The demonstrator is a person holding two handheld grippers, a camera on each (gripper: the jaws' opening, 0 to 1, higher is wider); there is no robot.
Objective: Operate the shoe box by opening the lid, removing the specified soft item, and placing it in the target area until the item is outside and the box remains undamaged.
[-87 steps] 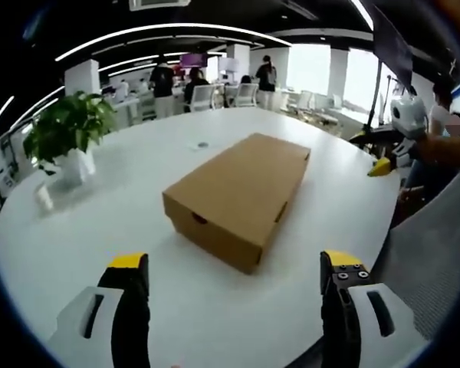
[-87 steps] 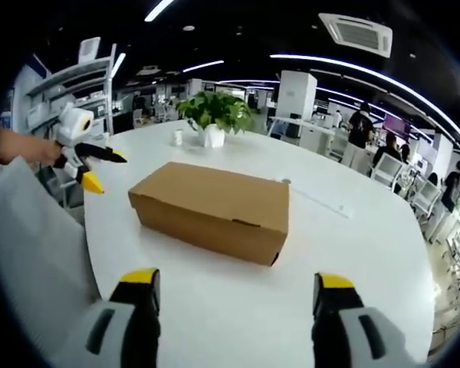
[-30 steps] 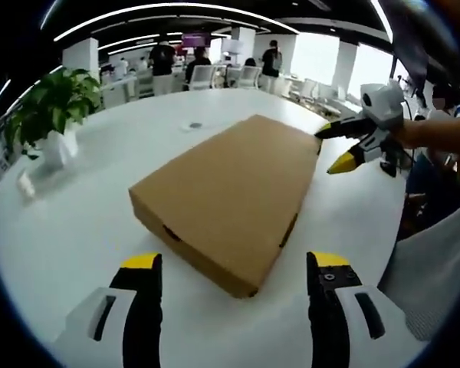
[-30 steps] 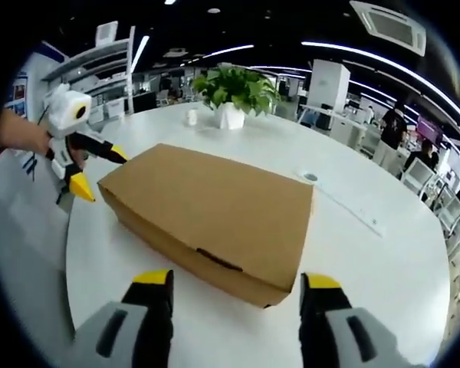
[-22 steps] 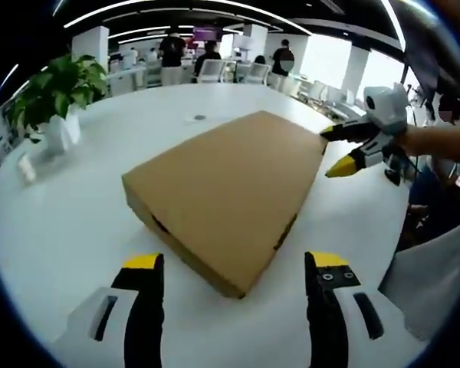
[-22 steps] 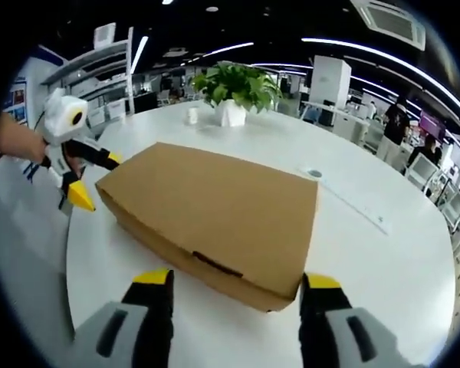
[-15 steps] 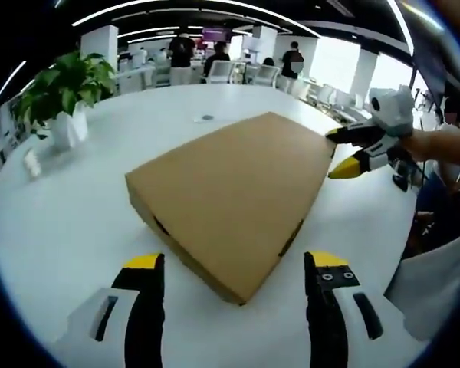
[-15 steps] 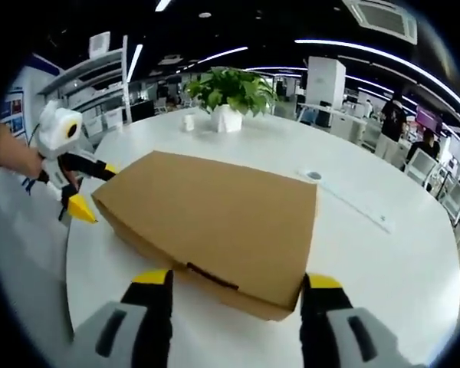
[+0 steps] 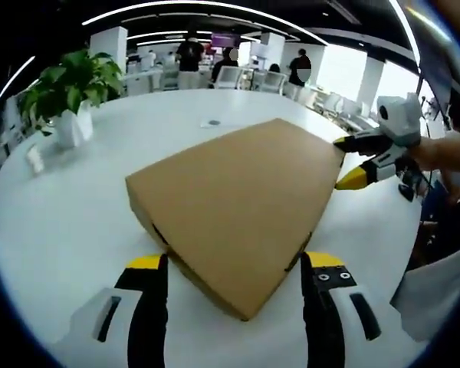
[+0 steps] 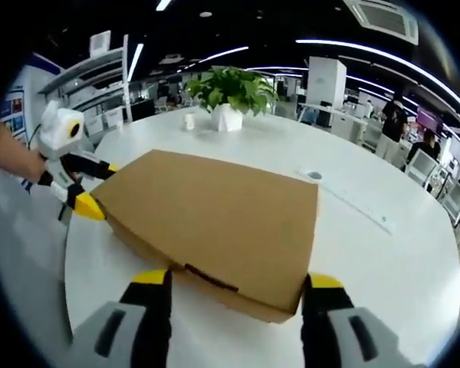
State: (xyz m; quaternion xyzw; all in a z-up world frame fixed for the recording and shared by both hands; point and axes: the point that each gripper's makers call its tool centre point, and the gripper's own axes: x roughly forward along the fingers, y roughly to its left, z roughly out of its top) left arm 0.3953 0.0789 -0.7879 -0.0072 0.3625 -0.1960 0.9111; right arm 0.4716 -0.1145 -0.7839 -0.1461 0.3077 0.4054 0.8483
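Left gripper view: shoe box (image 9: 234, 203) of brown cardboard, lid closed, flat on the white table (image 9: 77, 207), one corner reaching between the two jaws of the left gripper (image 9: 236, 262). Jaws wide apart, one on each side of that corner, holding nothing; cannot tell if touching the cardboard. At the far right corner of the box, right gripper (image 9: 351, 161) with yellow tips, jaws parted, upper tip at the lid edge, lower tip just beside the box.

Right gripper view: same box (image 10: 215, 218), near corner between the open jaws of the right gripper (image 10: 238, 280), nothing gripped. Left gripper (image 10: 88, 188) at the far left corner, lower yellow tip against the box side. Potted plant (image 10: 228, 96) behind the box, well apart.
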